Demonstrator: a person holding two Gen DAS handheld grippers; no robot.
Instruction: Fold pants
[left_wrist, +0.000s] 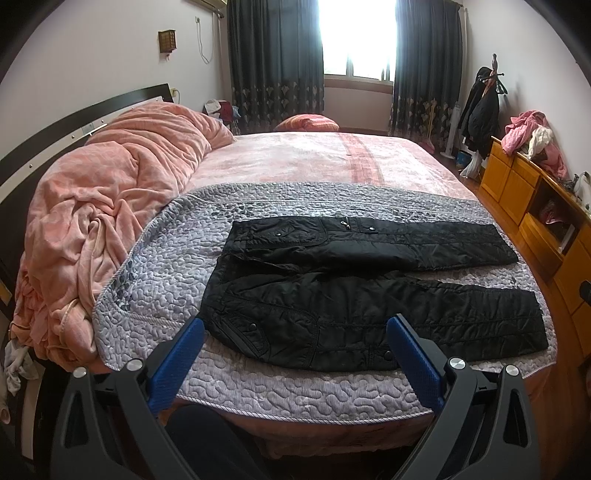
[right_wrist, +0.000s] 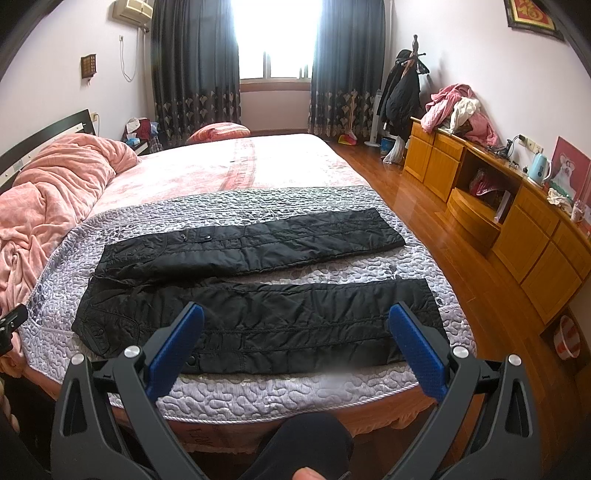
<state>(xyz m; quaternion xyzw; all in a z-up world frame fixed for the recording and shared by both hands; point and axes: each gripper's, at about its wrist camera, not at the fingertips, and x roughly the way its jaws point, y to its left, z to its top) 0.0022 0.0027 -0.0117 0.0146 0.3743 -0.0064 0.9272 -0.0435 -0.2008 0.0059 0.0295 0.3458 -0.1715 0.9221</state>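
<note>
Bedroom's grey quilted bedspread (left_wrist: 155, 280) is holding the black padded pants (left_wrist: 369, 295) spread flat, both blue-padded grippers, left gripper (left_wrist: 295, 332) and right gripper (right_wrist: 295, 325), hovering spread wide and empty, so I'm probably pinching waistband and cuff evenly.

The pants (left_wrist: 369, 295) are black quilted cloth with a slight sheen; under them the bedcover (left_wrist: 166, 280) is grey stitched, bumpy fabric. The floor (right_wrist: 424, 192) is glossy wood.

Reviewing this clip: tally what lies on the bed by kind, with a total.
Black pants: 1
Grey quilted cover: 1
Pink blanket: 1
Red-orange pillow: 1
Total: 4
</note>
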